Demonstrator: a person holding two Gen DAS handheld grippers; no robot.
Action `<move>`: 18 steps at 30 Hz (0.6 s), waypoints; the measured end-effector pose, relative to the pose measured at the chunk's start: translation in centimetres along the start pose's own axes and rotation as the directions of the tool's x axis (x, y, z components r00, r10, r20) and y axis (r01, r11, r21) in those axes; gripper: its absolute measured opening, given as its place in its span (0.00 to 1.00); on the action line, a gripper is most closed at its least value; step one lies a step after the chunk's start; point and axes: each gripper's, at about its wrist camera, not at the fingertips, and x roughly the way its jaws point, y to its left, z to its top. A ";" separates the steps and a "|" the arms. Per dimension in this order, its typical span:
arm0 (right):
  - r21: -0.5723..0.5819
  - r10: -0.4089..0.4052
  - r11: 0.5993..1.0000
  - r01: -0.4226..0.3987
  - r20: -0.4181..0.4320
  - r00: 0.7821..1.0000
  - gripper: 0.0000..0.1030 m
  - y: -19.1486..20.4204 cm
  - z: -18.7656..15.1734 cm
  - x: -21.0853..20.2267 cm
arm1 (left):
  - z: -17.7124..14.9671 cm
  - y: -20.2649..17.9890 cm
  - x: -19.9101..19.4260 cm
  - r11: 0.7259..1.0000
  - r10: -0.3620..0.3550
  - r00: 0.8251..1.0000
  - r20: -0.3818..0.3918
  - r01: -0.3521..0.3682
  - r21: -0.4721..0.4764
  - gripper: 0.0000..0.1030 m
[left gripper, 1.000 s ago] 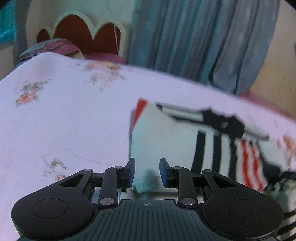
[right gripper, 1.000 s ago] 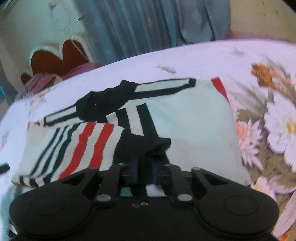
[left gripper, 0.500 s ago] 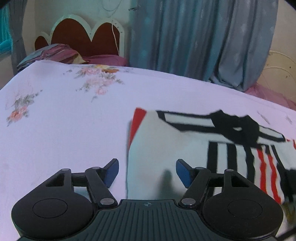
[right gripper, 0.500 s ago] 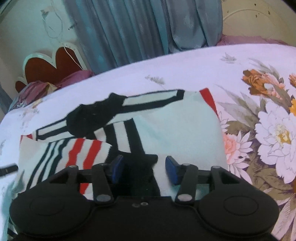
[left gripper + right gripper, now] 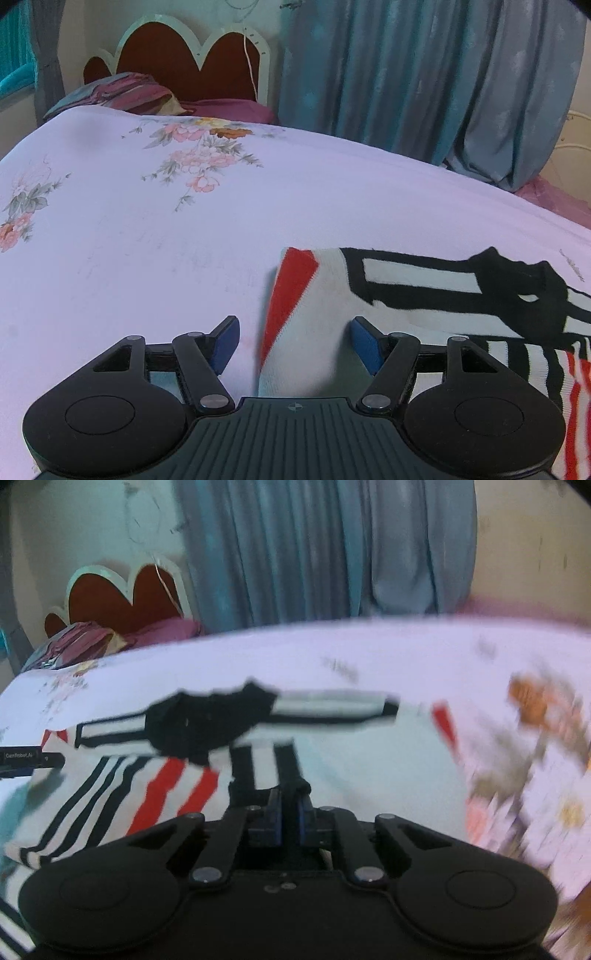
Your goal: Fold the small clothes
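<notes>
Striped garment lies low on the bedsheet; left gripper has spread off its edge, right gripper just re-pinched the dark hem (next fold, likely).

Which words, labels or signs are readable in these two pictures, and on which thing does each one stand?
"GenRobot.AI", small and blurred so the spelling is uncertain: white letters on the black bar at the left edge of the right wrist view.
A small round cross mark, no letters: on the left gripper's ribbed body.
The striped garment carries no readable text.
</notes>
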 end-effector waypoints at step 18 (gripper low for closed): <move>0.068 0.010 0.998 -0.011 0.020 1.000 0.28 -1.2 1.1 -0.3 | -0.3 -0.4 -3.0 1.000 -0.023 0.999 0.049 0.023 0.018 0.65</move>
